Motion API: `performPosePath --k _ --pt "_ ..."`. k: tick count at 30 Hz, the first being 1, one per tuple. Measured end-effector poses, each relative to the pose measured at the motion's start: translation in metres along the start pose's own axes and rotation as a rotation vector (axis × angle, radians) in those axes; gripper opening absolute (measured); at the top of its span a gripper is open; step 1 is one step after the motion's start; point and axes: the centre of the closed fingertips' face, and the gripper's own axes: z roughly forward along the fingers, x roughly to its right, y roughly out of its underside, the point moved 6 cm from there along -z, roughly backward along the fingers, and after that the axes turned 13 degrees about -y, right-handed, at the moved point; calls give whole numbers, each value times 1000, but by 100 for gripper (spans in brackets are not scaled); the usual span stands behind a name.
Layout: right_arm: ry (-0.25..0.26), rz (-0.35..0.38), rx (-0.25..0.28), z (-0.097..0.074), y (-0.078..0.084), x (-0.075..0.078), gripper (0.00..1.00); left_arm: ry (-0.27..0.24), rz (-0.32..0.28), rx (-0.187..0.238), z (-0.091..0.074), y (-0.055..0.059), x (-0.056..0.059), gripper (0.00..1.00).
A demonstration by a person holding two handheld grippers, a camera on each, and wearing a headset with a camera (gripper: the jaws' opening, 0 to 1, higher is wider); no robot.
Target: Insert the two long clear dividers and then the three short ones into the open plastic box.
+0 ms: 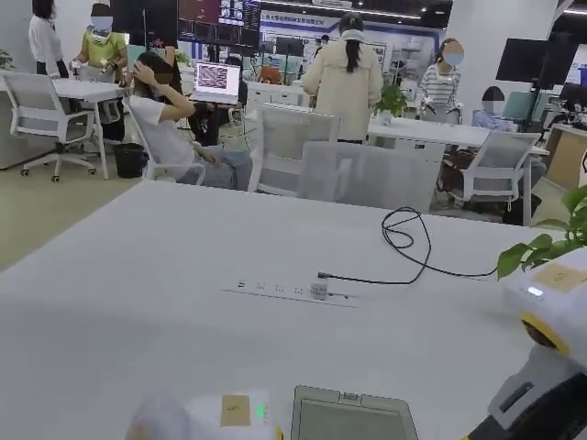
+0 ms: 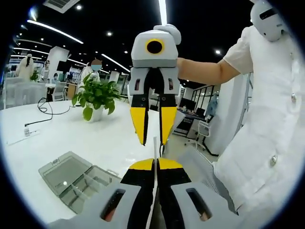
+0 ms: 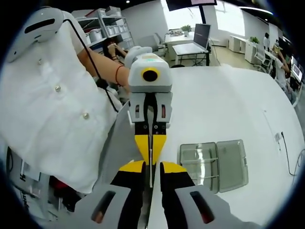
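My left tool (image 2: 155,164) is clamped flat on a clear divider (image 2: 155,149), held edge-on in the air in front of my body. My right tool (image 3: 152,169) faces it, its jaws narrowly parted astride the divider's far edge, and I can't see a firm pinch. The open plastic box (image 3: 238,162) lies on the white surface (image 3: 228,95), well apart from both tools, lid flat beside its base. I judge the sheet to be light, thin, slick and springy, and likely to crack if bent. I'd pinch near the top edge at each end, leaving the bottom edge free for the slots
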Motion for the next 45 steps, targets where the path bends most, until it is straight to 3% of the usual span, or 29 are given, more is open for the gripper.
performPosePath --k 14,32,39,45 --pt "-44 -14 -30 5 3 1 3 -5 5 21 -4 -2 1 0" --pt "-22 -28 -37 6 3 7 3 -44 40 -9 -7 5 -3 0" --pt "7 -34 -23 2 -1 11 3 -94 39 -38 -13 12 -10 14" --pt "66 -33 -12 -1 -4 19 3 -145 31 -65 -23 21 -19 24"
